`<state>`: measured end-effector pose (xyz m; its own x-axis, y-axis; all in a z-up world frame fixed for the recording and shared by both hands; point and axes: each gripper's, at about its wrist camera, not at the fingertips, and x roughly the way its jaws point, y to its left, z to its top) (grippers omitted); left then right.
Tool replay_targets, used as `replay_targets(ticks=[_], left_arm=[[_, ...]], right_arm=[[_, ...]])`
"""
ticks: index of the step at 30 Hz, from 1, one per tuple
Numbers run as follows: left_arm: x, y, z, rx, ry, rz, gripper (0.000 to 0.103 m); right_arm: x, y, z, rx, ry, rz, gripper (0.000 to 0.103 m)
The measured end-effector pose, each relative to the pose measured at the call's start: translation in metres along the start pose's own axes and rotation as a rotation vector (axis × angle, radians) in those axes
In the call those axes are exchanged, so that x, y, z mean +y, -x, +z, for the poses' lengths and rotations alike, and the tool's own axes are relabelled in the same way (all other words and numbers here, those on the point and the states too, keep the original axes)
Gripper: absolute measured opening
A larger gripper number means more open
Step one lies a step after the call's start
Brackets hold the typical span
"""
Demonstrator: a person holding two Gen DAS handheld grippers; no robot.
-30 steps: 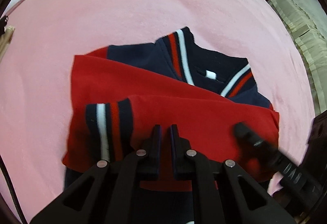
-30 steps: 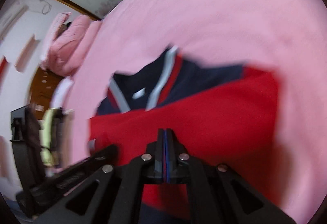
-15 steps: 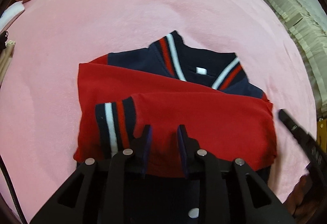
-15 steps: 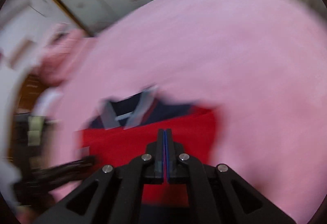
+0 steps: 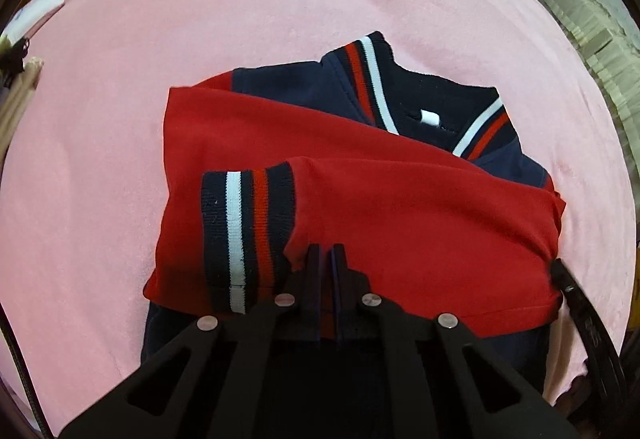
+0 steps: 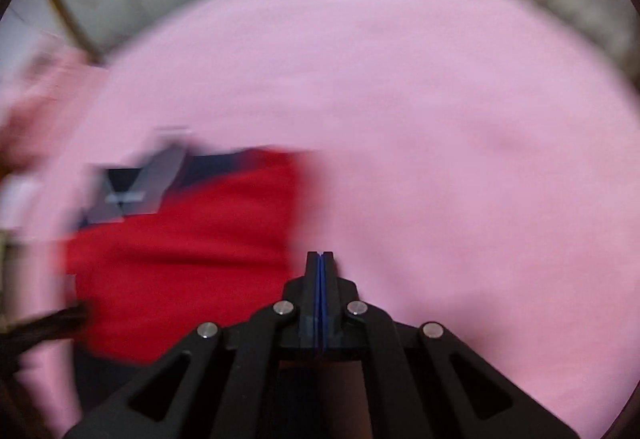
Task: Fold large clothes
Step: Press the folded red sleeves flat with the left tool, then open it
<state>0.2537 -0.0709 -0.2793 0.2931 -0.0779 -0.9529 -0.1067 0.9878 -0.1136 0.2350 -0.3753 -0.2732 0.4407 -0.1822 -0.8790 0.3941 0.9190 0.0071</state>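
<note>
While the jacket [image 5: 360,175] lies partly folded in the middle of the pink blanket [image 5: 280,19], the left gripper [image 5: 326,251] stands over its near edge, pointing steeply down, with its jaws drawn almost together after closing within the last half second. Red cloth of the upper sleeve [image 5: 420,231] shows in the narrow slit between the pads, so the tool appears to pinch the sleeve just beside the striped cuff [image 5: 244,235], which lies to the gripper's left. That sleeve is folded across the jacket's front, with a second red sleeve [image 5: 248,127] crossing beneath it, and the navy collar with red and white stripes [image 5: 376,79] lies at the far side of the jacket. From the right wrist view, which is heavily blurred, the right gripper [image 6: 320,255] is clenched on nothing, its blue pads pressed together, and it hangs over bare blanket just off the jacket's right edge. Its dark finger tip shows at the right hem of the upper sleeve in the left wrist view.
</note>
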Motion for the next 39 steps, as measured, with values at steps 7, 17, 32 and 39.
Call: replay_targets(ticks=[7, 17, 32, 39], left_arm=[[0.013, 0.027, -0.004, -0.04, 0.023, -0.081, 0.011], [0.024, 0.023, -0.01, 0.019, 0.003, -0.022, 0.012], [0.054, 0.017, -0.009, 0.034, -0.051, -0.025, 0.01], [0.052, 0.024, -0.007, 0.018, -0.069, 0.04, 0.01]], right_arm=[[-0.026, 0.035, 0.01, -0.028, -0.104, 0.276, 0.0], [0.079, 0.026, -0.024, 0.185, 0.002, 0.703, 0.0], [-0.019, 0.005, -0.017, 0.148, -0.067, 0.51, 0.0], [0.007, 0.007, -0.014, 0.15, 0.007, 0.431, 0.002]])
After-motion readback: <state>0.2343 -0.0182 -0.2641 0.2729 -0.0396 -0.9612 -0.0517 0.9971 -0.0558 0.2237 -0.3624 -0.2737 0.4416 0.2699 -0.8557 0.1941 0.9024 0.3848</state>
